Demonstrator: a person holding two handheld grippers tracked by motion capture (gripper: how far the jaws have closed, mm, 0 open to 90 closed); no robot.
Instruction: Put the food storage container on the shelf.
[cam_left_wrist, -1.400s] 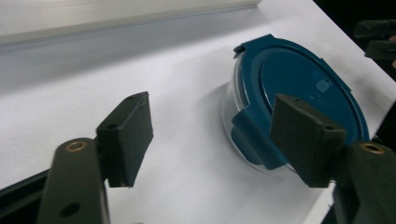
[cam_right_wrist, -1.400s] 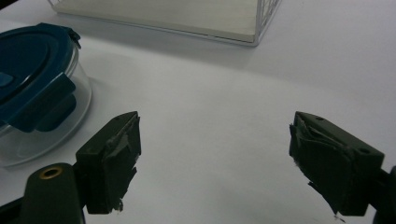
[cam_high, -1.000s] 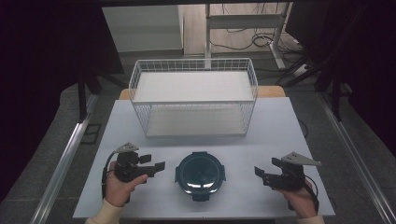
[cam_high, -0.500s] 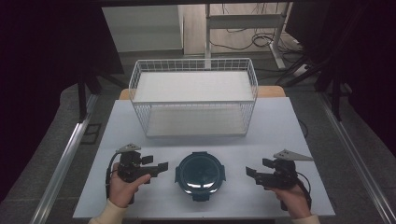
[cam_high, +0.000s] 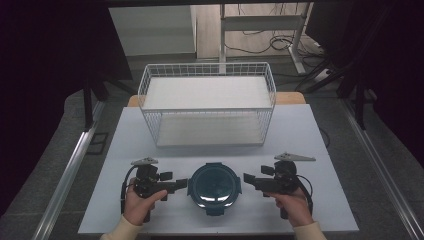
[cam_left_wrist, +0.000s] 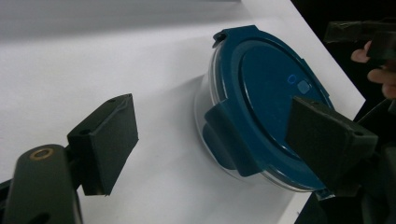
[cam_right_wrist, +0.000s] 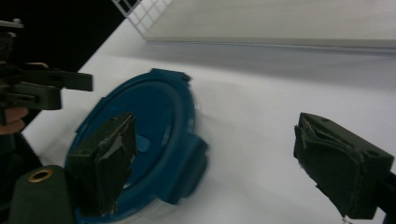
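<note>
Centrally, near the front edge of the white tabletop (cam_high: 310, 130), sits a round clear container (cam_high: 215, 186) with a dark blue lid (cam_left_wrist: 266, 100) clipped on by side tabs. The left tongs (cam_high: 181, 185) lie just beside its left rim, held in the person's left hand (cam_high: 140, 206), jaws spread wide; in the left gripper view one jaw stands over bare tabletop and the other crosses in front of the lid's far side, apart from it. The right tongs (cam_high: 249, 180), held in the right hand (cam_high: 295, 207), point at the container's right rim with a small gap of tabletop between, jaws also spread wide; in the right gripper view one jaw overlaps the lid and the other hangs over open tabletop. Behind the container, across a clear strip of tabletop, stands a white wire basket (cam_high: 207, 107) reaching to the rear edge. Open tabletop lies to either side of the basket and outside both hands, out to the left and right edges.
</note>
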